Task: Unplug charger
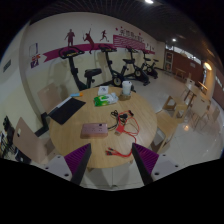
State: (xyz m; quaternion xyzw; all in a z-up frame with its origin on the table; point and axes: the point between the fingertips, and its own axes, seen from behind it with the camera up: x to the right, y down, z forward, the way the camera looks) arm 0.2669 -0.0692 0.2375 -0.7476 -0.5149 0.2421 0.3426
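The gripper (112, 165) shows only its two finger stubs low in the frame; the rest is cut off. On the table (75, 140), the red cable (122, 122) is too small to trace, and no charger can be made out. The green box's (103, 98) print is unreadable.

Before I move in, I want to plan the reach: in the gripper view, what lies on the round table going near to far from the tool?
Open tool → red cable → pink pouch → red charger → green box → white cup.
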